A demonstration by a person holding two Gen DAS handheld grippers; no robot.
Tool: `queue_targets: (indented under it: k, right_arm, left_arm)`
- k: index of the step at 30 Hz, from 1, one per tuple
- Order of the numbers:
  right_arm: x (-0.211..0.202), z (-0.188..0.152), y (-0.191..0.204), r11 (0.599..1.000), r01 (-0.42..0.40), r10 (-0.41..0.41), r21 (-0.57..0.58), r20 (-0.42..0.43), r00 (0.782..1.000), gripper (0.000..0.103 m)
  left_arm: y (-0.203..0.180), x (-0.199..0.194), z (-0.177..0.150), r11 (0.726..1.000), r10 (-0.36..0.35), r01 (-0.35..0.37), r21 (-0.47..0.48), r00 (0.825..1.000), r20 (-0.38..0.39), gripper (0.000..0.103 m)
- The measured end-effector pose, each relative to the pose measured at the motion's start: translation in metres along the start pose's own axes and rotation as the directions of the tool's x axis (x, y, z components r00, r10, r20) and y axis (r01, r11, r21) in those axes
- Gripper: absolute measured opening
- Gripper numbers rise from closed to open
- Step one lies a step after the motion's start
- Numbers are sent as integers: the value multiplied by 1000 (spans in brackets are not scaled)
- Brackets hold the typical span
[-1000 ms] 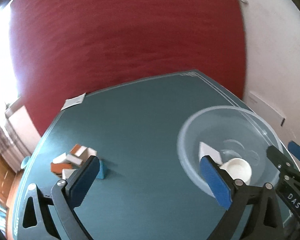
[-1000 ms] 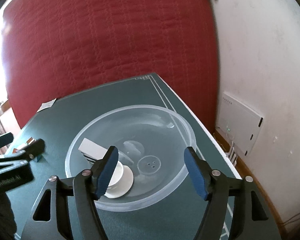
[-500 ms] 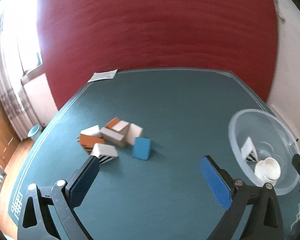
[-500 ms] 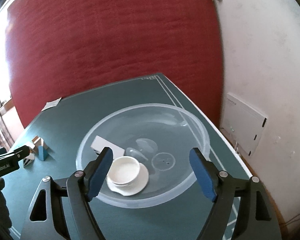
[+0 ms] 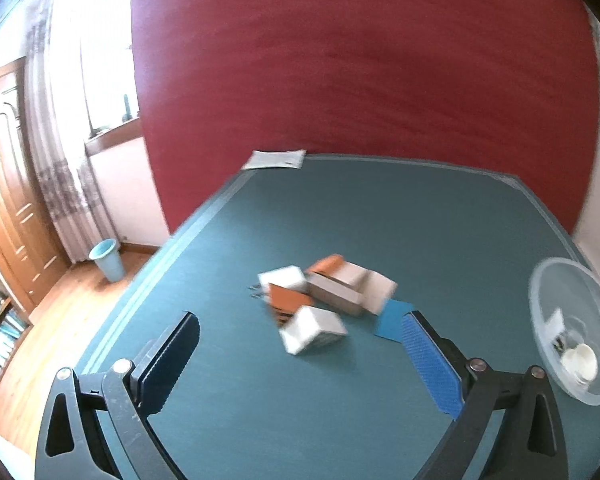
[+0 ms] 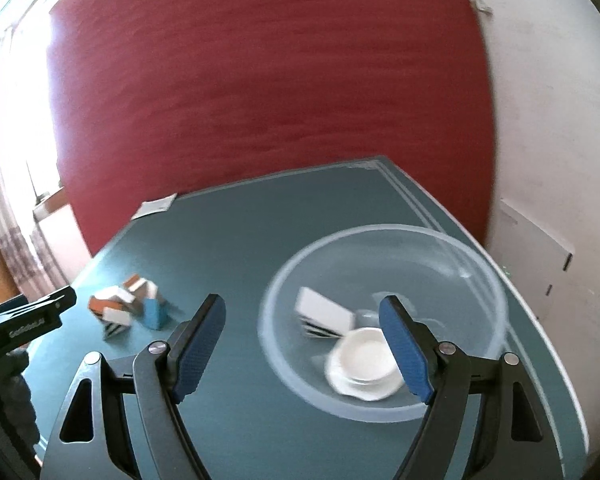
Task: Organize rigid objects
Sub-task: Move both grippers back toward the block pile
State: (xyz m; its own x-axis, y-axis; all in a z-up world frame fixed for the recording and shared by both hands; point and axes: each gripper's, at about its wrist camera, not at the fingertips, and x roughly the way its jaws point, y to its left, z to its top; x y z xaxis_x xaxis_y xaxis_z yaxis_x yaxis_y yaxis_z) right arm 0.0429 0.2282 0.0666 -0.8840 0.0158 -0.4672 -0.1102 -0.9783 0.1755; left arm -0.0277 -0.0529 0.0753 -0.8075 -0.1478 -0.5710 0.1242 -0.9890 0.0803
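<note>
left tool [image 5: 300,344] apart, empty | right tool [image 6: 302,340] apart, empty | boxes [image 5: 324,300] on table [image 5: 440,240]

Worktop [image 5: 380,216]: teal surface with pale border lines.
Left hand-held gripper [image 5: 300,356]: jaws wide apart, nothing between the pads.
Box cluster [image 5: 324,296]: centre; white, orange and grey boxes touching, blurred.
Blue block [image 5: 390,318]: at the cluster's 4 o'clock.
Clear bowl [image 5: 540,304]: 3 o'clock edge, holding a white cup [image 5: 580,360].
Paper slip [image 5: 274,159]: 12 o'clock rim.
</note>
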Motion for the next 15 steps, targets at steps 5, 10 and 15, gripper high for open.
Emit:
queue_targets:
  k: [5, 10, 15]
  right_arm:
    - [6, 6, 32, 998, -53, 53, -16, -7, 999, 81]
    - [15, 7, 68, 992, -120, 118, -49, -30, 993, 81]
    - [36, 1, 104, 978, -193, 184, -80, -109, 977, 81]
  left_arm:
    - [33, 9, 13, 999, 43, -43, -23, 999, 15, 102]
    - [66, 24, 23, 996, 69, -69, -63, 998, 1, 102]
    - [88, 38, 27, 992, 82, -83, -94, 996, -21, 102]
